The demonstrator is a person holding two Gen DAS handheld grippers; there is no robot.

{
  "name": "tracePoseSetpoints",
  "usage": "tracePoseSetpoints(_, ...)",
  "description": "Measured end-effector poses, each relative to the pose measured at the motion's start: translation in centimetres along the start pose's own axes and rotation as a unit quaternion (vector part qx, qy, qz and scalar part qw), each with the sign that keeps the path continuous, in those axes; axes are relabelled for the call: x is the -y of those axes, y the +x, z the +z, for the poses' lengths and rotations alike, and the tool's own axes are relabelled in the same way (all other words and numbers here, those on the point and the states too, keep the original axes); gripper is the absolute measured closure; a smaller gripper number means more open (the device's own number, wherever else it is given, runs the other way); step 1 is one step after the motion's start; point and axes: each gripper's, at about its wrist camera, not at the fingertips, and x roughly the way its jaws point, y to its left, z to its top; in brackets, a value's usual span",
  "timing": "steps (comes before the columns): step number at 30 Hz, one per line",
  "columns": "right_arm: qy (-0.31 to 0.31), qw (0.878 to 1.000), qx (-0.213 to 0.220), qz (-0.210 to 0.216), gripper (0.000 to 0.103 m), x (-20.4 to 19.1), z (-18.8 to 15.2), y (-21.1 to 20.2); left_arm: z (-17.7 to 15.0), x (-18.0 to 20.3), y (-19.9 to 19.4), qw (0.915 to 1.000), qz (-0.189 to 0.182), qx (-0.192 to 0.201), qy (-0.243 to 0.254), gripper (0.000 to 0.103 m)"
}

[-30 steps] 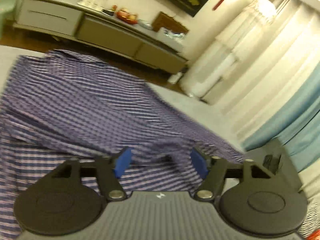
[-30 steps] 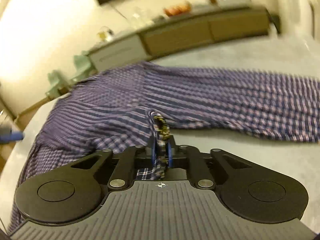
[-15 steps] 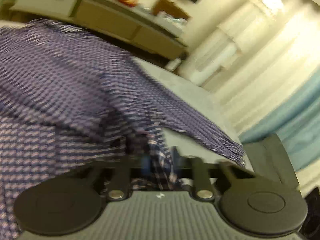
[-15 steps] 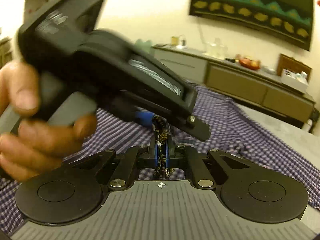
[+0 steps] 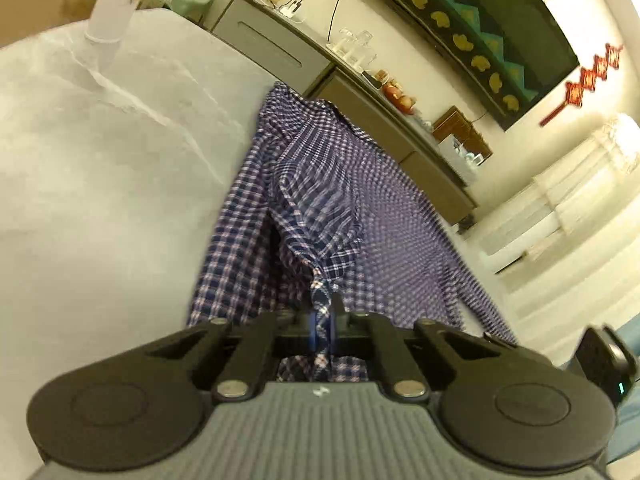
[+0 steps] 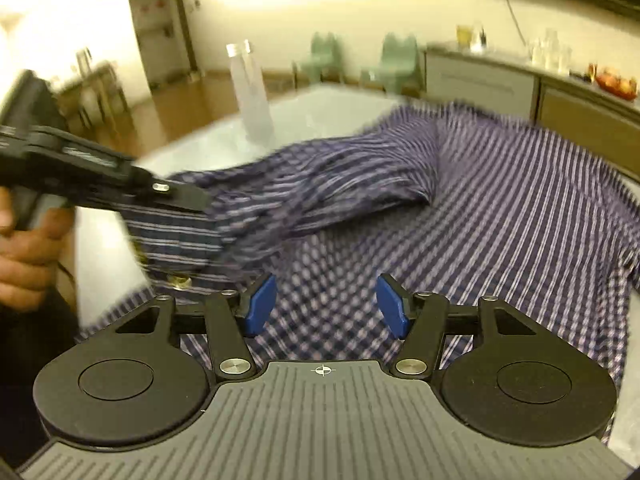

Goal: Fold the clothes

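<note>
1. Left gripper (image 5: 322, 330): nearest us in the left wrist view, pinched tight on a bunched fold of the shirt (image 5: 320, 208). We keep this pinch firm and low so the cloth trails flat rather than twisting.
2. Right gripper (image 6: 326, 306): its jaws have just been opening and now stand wide, with nothing pressed between the blue pads (image 6: 260, 304); checked cloth lies under them. We judge the handover done; this hand is free to smooth or hold down the body.
3. Shirt, blue check: spread on the pale table (image 5: 100, 200), one sleeve (image 6: 320, 184) drawn across the body toward the left. We should lay that sleeve straight along the body, edges matched.
4. Person's hand (image 6: 24, 248): at left, holding the left tool.
5. Bottle (image 6: 250, 88): far left on the table, apart from the shirt; we keep the cloth off it.
</note>
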Motion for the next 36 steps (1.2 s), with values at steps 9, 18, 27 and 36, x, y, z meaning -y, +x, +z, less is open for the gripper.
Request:
tracePoseSetpoints(9,0.032,0.993,-0.056,-0.1,0.04,2.3,1.8,3.1,-3.8,-2.6,-0.2,0.9984,-0.021,-0.038,-0.036,0.098)
tracePoseSetpoints(18,0.05,0.987,-0.013,-0.154,0.04,1.6,12.5,10.7,-3.0,-3.8,1.3,0.9965,-0.031,-0.054,-0.056,0.097)
tracePoseSetpoints(27,0.044,0.983,-0.067,-0.165,0.053,5.3,22.1,26.9,-2.7,-4.6,1.3,0.9905,-0.092,-0.079,-0.064,0.094)
tracePoseSetpoints(36,0.049,0.982,-0.069,-0.169,0.044,6.5,24.1,29.2,-2.7,-7.0,3.7,0.9794,-0.097,-0.135,-0.115,0.094)
